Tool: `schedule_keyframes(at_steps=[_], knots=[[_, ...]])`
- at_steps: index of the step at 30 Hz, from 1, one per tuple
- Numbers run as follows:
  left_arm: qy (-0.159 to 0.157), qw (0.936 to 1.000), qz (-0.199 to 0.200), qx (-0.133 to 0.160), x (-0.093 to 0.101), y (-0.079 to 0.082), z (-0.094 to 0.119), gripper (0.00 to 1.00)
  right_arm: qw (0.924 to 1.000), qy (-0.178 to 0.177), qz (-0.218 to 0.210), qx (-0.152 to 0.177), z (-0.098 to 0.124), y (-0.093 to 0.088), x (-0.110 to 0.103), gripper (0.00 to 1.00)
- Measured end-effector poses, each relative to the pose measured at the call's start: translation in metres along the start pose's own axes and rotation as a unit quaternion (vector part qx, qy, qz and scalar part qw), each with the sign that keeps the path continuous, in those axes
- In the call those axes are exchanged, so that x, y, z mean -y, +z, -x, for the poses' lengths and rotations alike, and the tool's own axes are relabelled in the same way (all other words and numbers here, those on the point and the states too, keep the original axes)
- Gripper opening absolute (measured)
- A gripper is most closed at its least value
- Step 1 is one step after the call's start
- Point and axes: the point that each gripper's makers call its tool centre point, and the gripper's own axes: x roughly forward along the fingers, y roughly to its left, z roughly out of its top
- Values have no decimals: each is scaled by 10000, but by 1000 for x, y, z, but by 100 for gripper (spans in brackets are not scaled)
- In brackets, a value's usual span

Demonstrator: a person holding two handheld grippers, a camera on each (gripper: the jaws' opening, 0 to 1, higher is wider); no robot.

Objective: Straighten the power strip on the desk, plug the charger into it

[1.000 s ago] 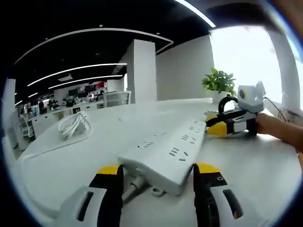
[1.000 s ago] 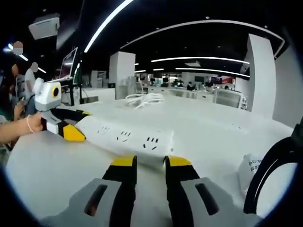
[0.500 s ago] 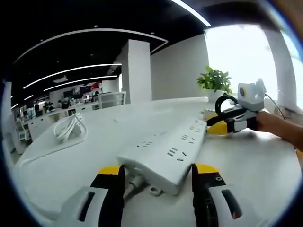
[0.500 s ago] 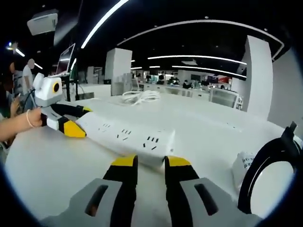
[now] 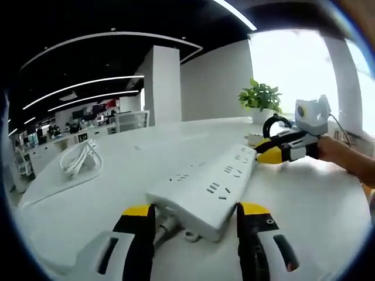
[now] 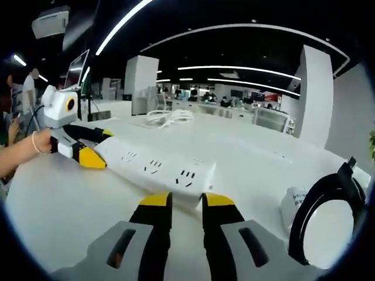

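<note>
Left hand-held gripper (image 5: 195, 215), jaws apart, straddles the power strip (image 5: 206, 186), right hand-held gripper (image 6: 186, 204) nearly together at its far end; worktop (image 6: 64, 193) straightening underway, charger unplugged.

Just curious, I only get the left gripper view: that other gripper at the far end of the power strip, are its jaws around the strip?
Observer: No. In the right gripper view the right gripper has its jaws nearly together, tips at the end of the power strip, not around it.
Operator: Anything near it that I'm missing?
Observer: A black ring at the right of that view, beside a small white item with print.
Operator: And behind my gripper?
Observer: A monitor, beyond the left gripper.
</note>
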Motion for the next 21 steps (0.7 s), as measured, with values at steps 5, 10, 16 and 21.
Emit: schedule_keyframes(at_steps=[5, 10, 16, 21], knots=[[-79, 10000, -35, -9, 0, 0, 0, 56, 9999, -82, -52, -32, 3, 0, -1, 19], [-159, 9999, -60, -14, 0, 0, -1, 56, 9999, -110, -116, -35, 4, 0, 0, 18], [-249, 9996, -91, -22, 0, 0, 0, 56, 9998, -145, -138, -61, 5, 0, 0, 18], [-217, 9997, -122, -22, 1, 0, 1, 56, 9999, -92, -43, -10, 5, 0, -1, 18]])
